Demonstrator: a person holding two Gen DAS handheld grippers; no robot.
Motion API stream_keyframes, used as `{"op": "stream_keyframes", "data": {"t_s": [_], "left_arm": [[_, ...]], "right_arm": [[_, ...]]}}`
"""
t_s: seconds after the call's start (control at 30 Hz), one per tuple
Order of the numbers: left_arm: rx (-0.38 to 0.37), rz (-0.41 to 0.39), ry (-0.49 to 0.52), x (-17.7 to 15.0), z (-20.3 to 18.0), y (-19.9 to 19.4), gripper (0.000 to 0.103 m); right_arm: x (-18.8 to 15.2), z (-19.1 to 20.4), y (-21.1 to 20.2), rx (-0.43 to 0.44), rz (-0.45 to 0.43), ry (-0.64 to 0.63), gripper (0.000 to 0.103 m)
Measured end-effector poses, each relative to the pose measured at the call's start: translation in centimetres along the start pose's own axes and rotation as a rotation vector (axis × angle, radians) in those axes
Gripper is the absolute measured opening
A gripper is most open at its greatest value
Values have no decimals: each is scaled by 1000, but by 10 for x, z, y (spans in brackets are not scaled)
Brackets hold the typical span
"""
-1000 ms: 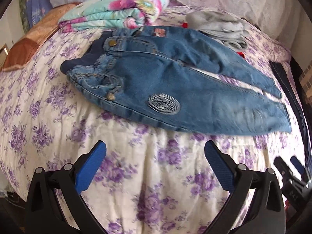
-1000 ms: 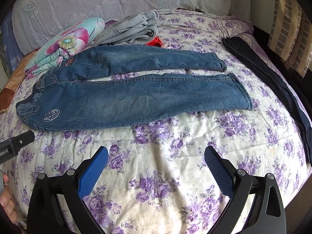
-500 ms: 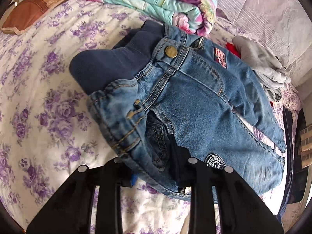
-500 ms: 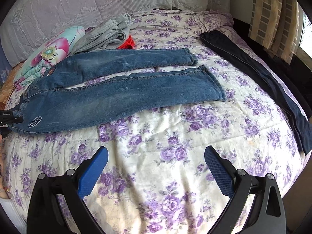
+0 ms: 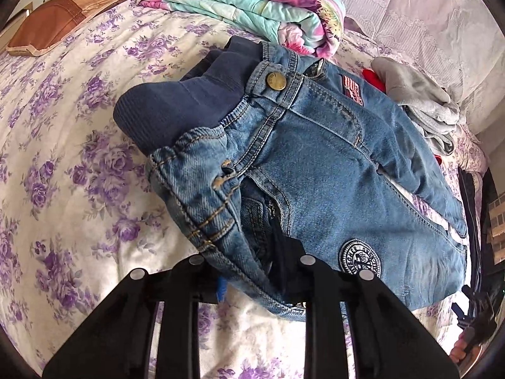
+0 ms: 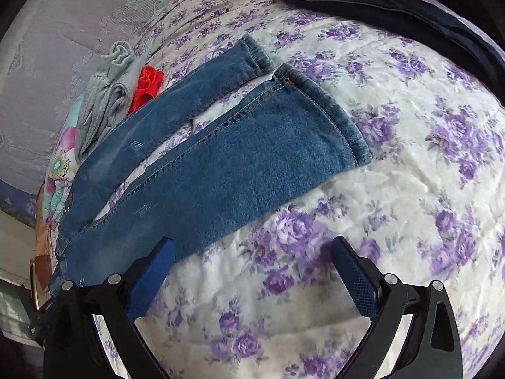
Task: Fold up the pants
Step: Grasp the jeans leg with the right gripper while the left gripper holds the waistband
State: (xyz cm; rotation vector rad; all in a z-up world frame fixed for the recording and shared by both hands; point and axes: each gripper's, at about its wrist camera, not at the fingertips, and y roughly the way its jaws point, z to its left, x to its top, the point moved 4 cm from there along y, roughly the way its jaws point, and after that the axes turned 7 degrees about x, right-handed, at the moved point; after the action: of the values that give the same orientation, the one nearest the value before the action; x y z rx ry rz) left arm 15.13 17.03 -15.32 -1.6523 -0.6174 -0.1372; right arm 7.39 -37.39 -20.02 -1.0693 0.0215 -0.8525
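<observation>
Blue jeans (image 5: 315, 164) lie flat on the bed, with the waistband and brass button toward the left wrist view and a round patch on the near hip. My left gripper (image 5: 252, 271) is shut on the near edge of the waistband; denim bunches between its pads. In the right wrist view the two legs of the jeans (image 6: 252, 158) run up to the hems. My right gripper (image 6: 252, 246) stands open just above the quilt, its left pad at the near leg's lower edge, with nothing between the pads.
The bed's purple-flowered quilt (image 5: 63, 158) carries a folded floral blanket (image 5: 252, 3), a grey garment (image 5: 419, 94), a red cloth (image 6: 146, 85) and dark trousers (image 6: 410, 3) along the far side. A brown pillow (image 5: 47, 28) lies at the back left.
My left gripper came down onto the waistband and shut on it. My right gripper swept toward the leg ends, rolled, and stayed open.
</observation>
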Motion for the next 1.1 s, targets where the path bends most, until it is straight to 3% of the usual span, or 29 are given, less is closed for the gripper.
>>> {"op": "stream_keyframes", "data": {"t_s": [0.07, 0.1, 0.13, 0.17, 0.2, 0.4, 0.67, 0.77, 0.9, 0.97, 1.0, 1.03, 1.07, 1.1], "left_arm": [[-8, 7, -1, 1, 1, 2, 22], [-11, 10, -3, 0, 2, 4, 22], [-10, 10, -2, 1, 2, 4, 22], [-6, 9, 2, 1, 1, 5, 22], [1, 7, 9, 1, 0, 4, 22], [-19, -35, 19, -2, 2, -11, 21], [-35, -47, 46, -26, 14, -41, 21], [-52, -22, 54, -38, 21, -44, 21], [-25, 49, 35, -40, 23, -15, 26], [9, 9, 76, -41, 19, -27, 31], [19, -6, 97, -42, 18, -34, 32], [25, -9, 114, -44, 18, -41, 36], [52, -24, 122, -45, 22, -49, 51], [102, -68, 123, -46, 28, -61, 59]], "right_arm": [[13, 0, 4, 8, -66, 20, 95], [18, -1, 4, 1, -99, 23, 65], [21, -3, 8, -6, -106, 31, 27], [25, -6, 13, 31, -103, 58, 14], [28, -11, 15, 66, -114, 101, 12], [19, -4, -32, 116, -171, 83, 10], [-20, -12, -70, 40, -150, 4, 9], [-32, -28, -64, 13, -132, 13, 9], [-37, -32, -34, -72, -103, -28, 12], [-37, -19, -37, -127, -81, -110, 23], [-37, -15, -42, -145, -80, -139, 48], [-37, -13, -48, -160, -94, -156, 58], [-38, -14, -55, -188, -109, -167, 58], [-38, -16, -63, -231, -122, -178, 59]]}}
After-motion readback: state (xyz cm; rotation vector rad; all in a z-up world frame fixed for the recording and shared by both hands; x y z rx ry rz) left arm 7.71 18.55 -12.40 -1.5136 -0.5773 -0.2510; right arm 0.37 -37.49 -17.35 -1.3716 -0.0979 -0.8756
